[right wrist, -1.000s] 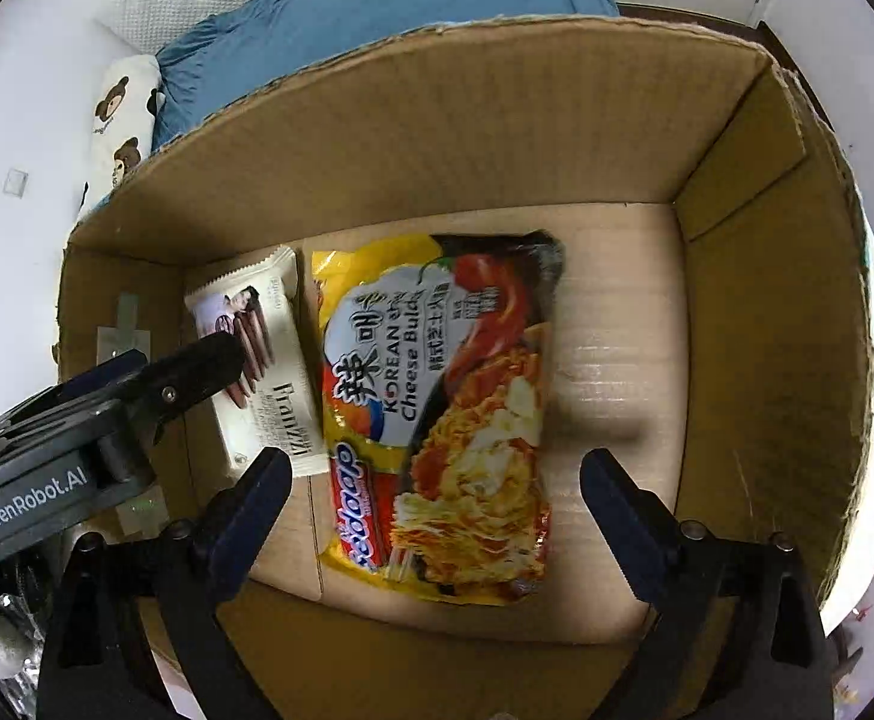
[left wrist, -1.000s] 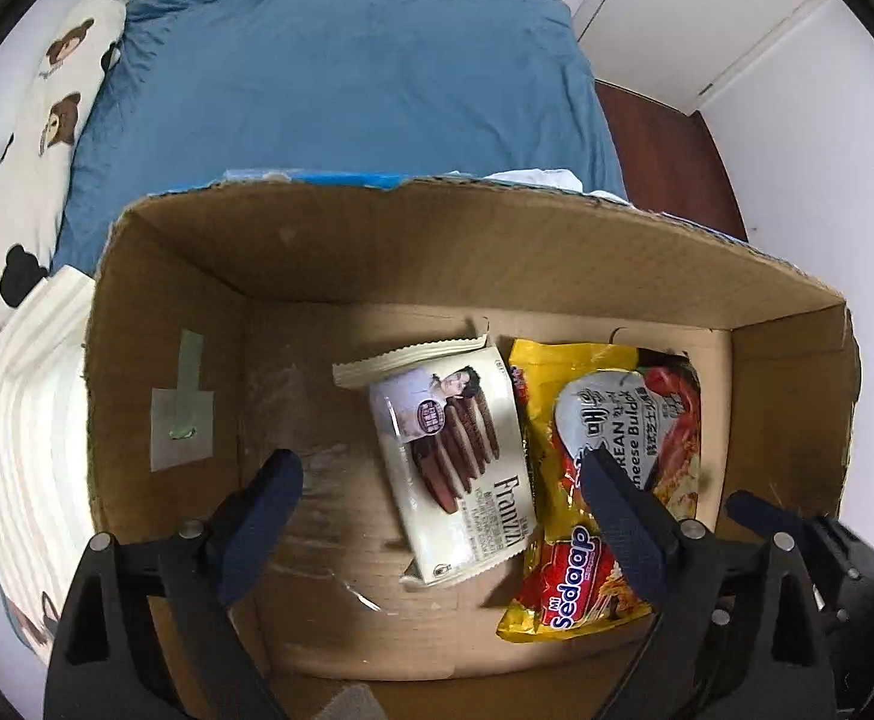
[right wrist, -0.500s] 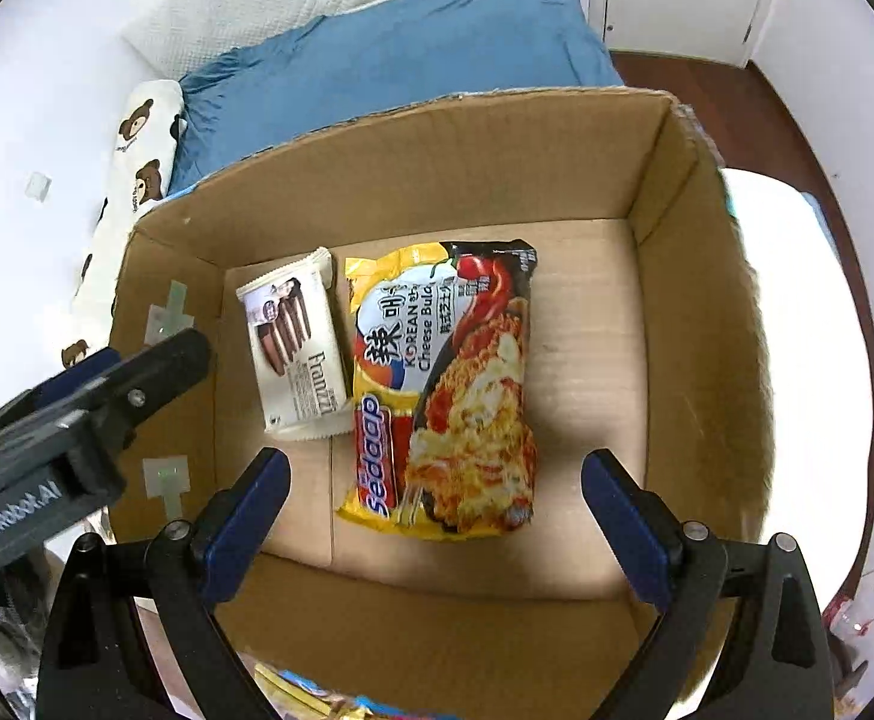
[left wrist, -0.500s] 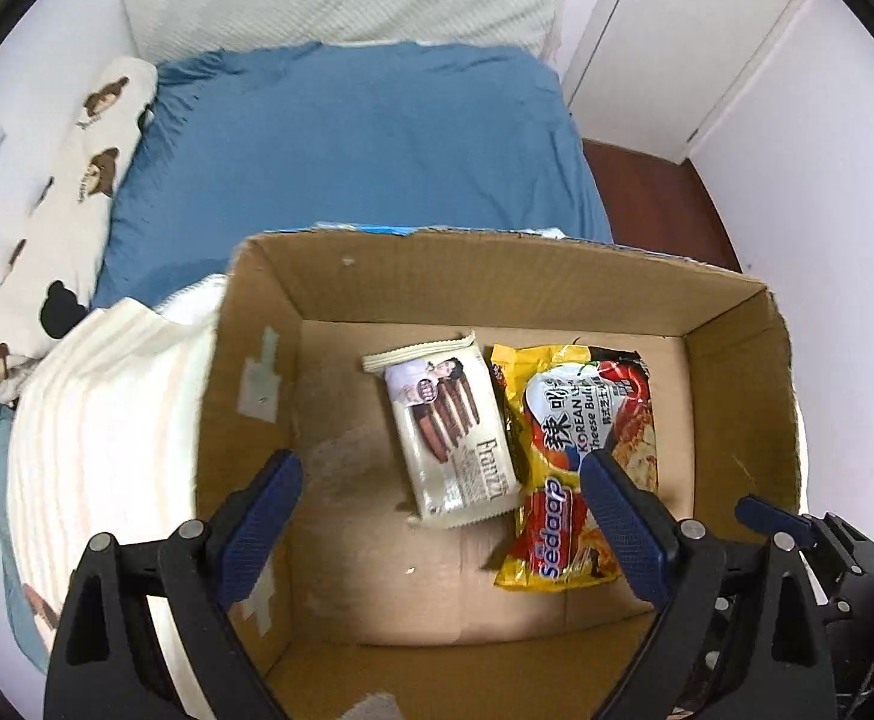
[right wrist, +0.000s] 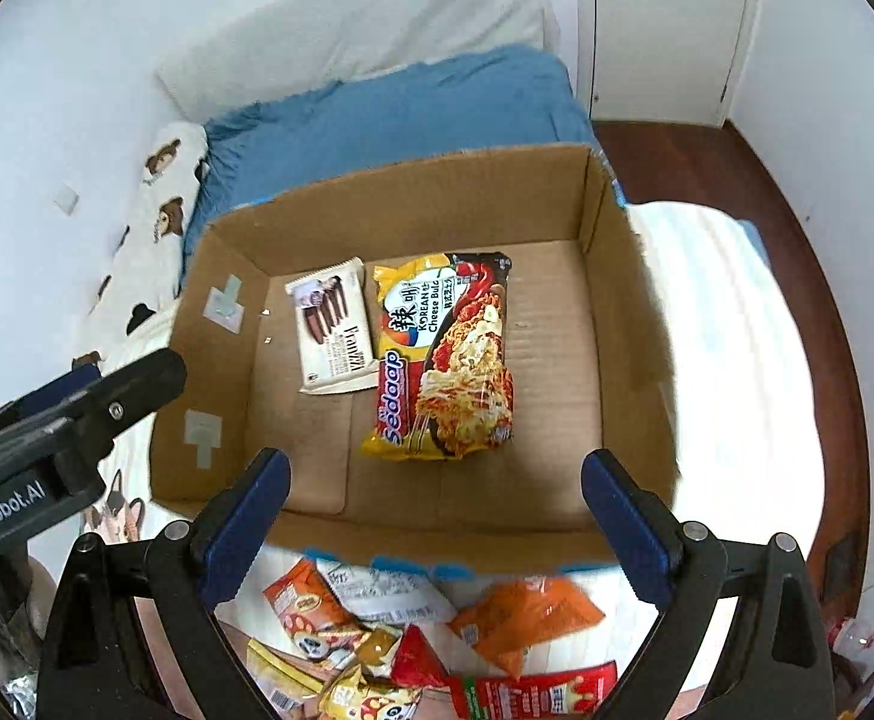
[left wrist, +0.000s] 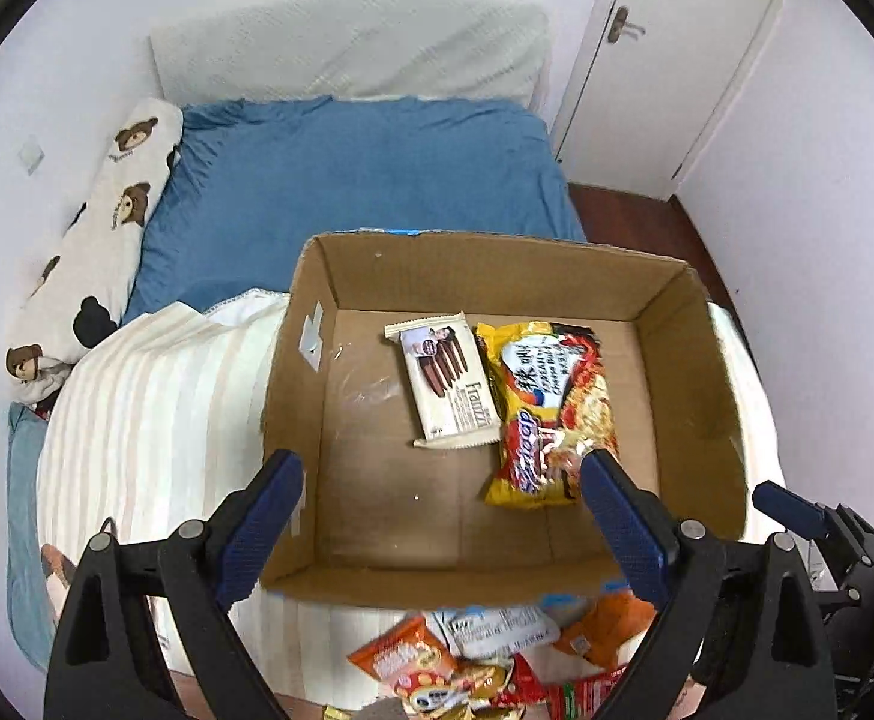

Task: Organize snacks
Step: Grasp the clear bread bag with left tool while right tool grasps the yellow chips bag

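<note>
Yellow noodle packet [right wrist: 443, 360] lies lengthwise, near-to-far, in box [right wrist: 629, 324].

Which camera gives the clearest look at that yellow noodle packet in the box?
The right wrist view: the noodle packet lies whole and unobstructed, its label readable. In the left wrist view a finger of the left hand-held gripper covers its lower corner.
</note>
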A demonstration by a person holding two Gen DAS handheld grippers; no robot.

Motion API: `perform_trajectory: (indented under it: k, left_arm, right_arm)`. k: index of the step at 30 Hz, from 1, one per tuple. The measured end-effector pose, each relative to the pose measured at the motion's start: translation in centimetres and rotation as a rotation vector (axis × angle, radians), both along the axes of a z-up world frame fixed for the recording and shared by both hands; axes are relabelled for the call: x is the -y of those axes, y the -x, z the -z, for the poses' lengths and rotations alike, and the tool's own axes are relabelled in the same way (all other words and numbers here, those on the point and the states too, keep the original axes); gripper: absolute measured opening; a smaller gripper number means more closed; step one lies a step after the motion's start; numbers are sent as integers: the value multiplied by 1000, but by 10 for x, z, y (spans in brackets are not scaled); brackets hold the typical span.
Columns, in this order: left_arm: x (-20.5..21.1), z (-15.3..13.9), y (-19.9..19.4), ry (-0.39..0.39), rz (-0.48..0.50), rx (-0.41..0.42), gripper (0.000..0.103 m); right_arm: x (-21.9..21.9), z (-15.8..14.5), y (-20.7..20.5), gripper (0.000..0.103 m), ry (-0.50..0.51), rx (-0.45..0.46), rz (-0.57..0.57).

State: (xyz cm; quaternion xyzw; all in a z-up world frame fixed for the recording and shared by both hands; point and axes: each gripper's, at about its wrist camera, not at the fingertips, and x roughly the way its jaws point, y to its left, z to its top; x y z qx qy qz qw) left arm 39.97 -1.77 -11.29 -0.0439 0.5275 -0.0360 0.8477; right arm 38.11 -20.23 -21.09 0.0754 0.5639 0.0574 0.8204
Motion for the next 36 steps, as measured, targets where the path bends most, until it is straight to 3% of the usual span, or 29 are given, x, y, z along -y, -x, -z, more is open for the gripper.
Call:
perform_trajectory:
  k: [6, 12, 17, 22, 25, 28, 30, 32, 34, 36]
  left_arm:
    - [-1, -23, 56, -35, 17, 83, 95]
    - [-18, -8, 114, -2, 10, 29, 95]
    - [-36, 51, 170, -86, 39, -107, 95]
    - [-52, 146, 219, -135, 59, -341, 95]
    - [-57, 191, 230, -157, 48, -435, 95]
    - [-61, 218, 229, -151, 18, -482, 95]
    - [-69, 225, 227, -123, -33, -484, 95]
    - [-82, 226, 226, -80, -102, -480, 94]
    - [-97, 225, 228, -17, -166, -485, 94]
    - [-105, 224, 232, 19, -199, -481, 95]
  right_arm:
    - [6, -24, 53, 100, -37, 52, -1]
    - [14, -2, 117, 100, -105, -30, -3]
    - [13, 56, 170, 100, -191, -187, 16]
    - [-1, 107, 197, 100, -214, -299, -4]
    - [-17, 124, 202, 99, -172, -323, -78]
    - [-43, 134, 201, 98, -65, -312, -211]
    - [-65, 139, 198, 95, 26, -287, -326]
    - [-87, 144, 194, 83, 120, -275, -433]
    - [-105, 152, 191, 78, 184, -268, -514]
    - [-120, 160, 188, 78, 232, -274, -581]
